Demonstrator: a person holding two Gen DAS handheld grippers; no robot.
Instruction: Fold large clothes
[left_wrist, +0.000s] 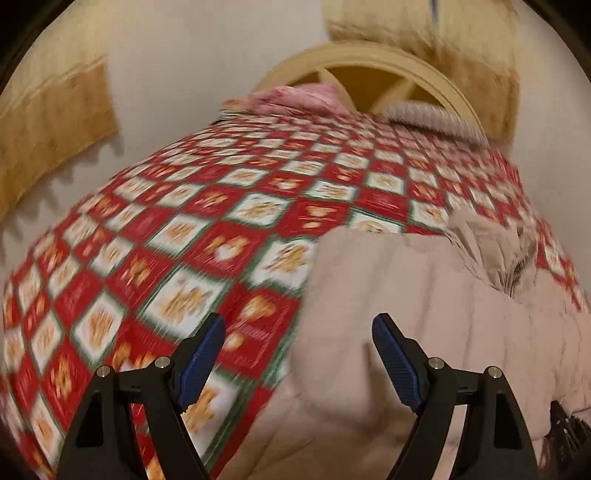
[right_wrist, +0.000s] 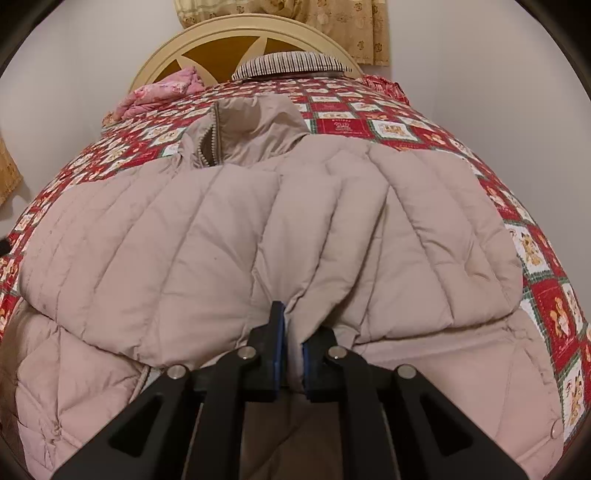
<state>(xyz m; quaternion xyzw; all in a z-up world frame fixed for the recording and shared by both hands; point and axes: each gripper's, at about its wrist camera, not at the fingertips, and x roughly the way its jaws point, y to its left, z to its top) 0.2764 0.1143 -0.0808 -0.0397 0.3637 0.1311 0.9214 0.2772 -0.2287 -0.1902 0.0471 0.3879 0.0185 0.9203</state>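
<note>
A beige quilted puffer jacket (right_wrist: 258, 229) lies on a bed, its zippered collar (right_wrist: 236, 129) toward the headboard and part of it folded over itself. My right gripper (right_wrist: 293, 332) is shut on a pinch of the jacket's folded edge. In the left wrist view the jacket (left_wrist: 406, 295) fills the lower right. My left gripper (left_wrist: 299, 332) is open and empty above the jacket's left edge; that view is motion-blurred.
The bed has a red, white and green checked cover (left_wrist: 184, 221). A pink folded cloth (right_wrist: 159, 92) and a striped pillow (right_wrist: 291, 64) lie by the round cream headboard (right_wrist: 236, 33). Yellow curtains (right_wrist: 332, 22) hang behind; white walls flank the bed.
</note>
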